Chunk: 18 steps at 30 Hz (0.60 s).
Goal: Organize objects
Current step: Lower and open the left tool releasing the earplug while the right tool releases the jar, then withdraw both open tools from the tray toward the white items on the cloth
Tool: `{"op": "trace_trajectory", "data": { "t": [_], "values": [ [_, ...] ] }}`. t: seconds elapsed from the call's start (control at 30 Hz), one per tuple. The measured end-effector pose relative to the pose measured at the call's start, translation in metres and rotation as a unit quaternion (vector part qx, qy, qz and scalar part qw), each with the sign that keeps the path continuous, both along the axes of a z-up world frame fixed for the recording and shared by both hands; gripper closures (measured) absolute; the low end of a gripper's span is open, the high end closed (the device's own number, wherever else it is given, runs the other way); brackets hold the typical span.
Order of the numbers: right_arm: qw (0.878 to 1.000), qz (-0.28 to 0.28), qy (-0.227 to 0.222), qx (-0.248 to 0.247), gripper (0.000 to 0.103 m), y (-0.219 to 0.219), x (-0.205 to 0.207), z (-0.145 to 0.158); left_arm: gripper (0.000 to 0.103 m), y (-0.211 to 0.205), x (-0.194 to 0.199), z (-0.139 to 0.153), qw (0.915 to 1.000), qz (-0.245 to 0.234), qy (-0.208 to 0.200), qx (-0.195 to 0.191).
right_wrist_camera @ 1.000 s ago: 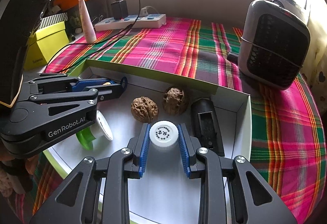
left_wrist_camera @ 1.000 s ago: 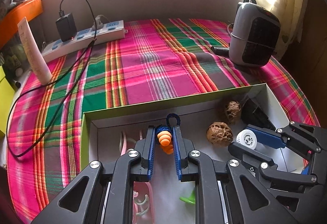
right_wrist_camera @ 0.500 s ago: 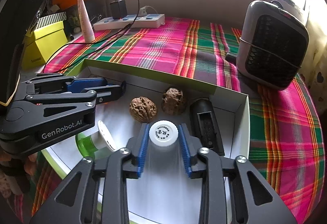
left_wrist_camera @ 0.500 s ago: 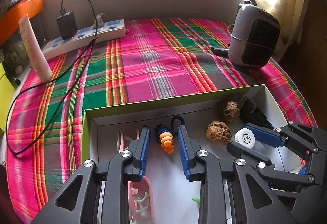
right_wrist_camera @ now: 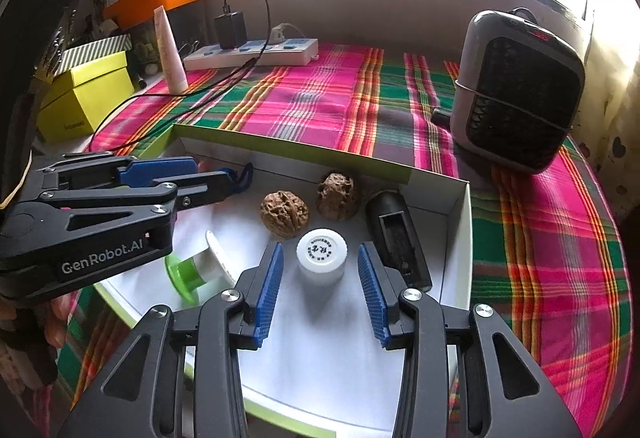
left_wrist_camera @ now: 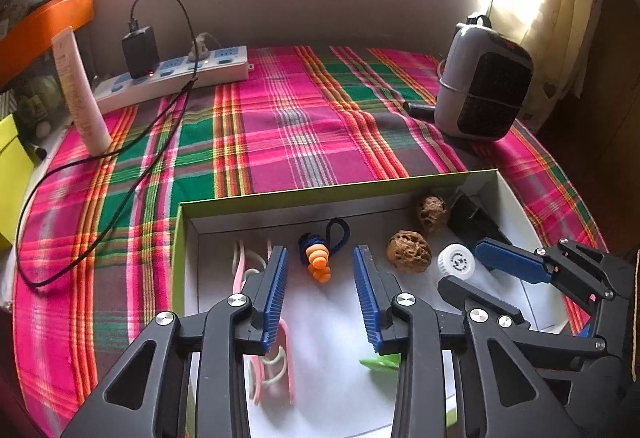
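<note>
Left gripper (left_wrist_camera: 320, 270): we see its jaws opening around the orange earplug (left_wrist_camera: 318, 265), not touching.
Right gripper (right_wrist_camera: 320, 270): jaws apart, clear of the white bottle (right_wrist_camera: 322, 256) between them.
Box (right_wrist_camera: 456, 238): holds both, near walnuts (right_wrist_camera: 285, 213).

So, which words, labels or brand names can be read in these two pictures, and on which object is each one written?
"GenRobot.AI": white letters on the side of the left gripper, seen from the right wrist.
White bottle cap: a dark printed mark with a ring of small characters, too small to read.
Yellow box: a small word low on its front, too blurred to read.
Cream tube: faint print, not readable.
</note>
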State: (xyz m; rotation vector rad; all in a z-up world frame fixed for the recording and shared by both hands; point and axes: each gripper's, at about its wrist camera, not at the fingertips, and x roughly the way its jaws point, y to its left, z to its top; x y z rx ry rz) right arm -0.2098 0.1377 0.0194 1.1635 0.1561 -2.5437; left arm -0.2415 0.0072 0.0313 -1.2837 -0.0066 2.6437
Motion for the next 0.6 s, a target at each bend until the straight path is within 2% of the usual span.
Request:
{"op": "trace_trajectory", "data": {
  "t": [0.6],
  "values": [
    [0.999, -0.020, 0.019, -0.018, 0.063, 0.005, 0.034, 0.013, 0.070, -0.006, 0.053, 0.021, 0.9990, 0.018, 0.038, -0.014]
  ]
}}
